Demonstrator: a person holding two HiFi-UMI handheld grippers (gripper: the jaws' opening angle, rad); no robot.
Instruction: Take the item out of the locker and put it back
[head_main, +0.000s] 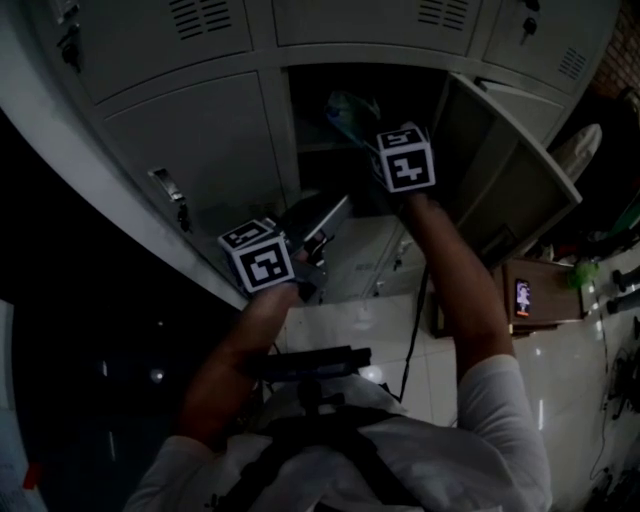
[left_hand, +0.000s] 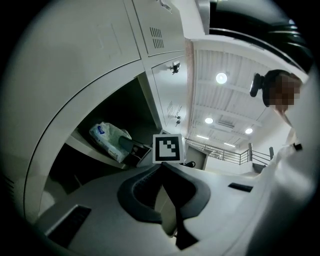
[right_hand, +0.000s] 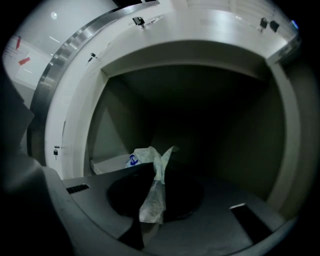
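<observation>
The item is a pale plastic-wrapped packet with a blue mark (head_main: 348, 112), lying inside the open locker compartment (head_main: 330, 90). My right gripper (head_main: 372, 135) reaches into that compartment. In the right gripper view its jaws (right_hand: 152, 202) are shut on a twisted flap of the packet (right_hand: 149, 159), with the rest of the packet lying on the shelf beyond. My left gripper (head_main: 310, 240) hangs lower, outside the locker and below the opening. In the left gripper view its jaws (left_hand: 169, 202) are shut with nothing between them, and the packet (left_hand: 111, 140) shows on the shelf past them.
The locker door (head_main: 510, 150) stands swung open to the right. Shut locker doors (head_main: 190, 150) with latches lie to the left and above. A brown box with a lit phone (head_main: 525, 297) sits on the tiled floor at right. A black cable (head_main: 413, 335) hangs below my right arm.
</observation>
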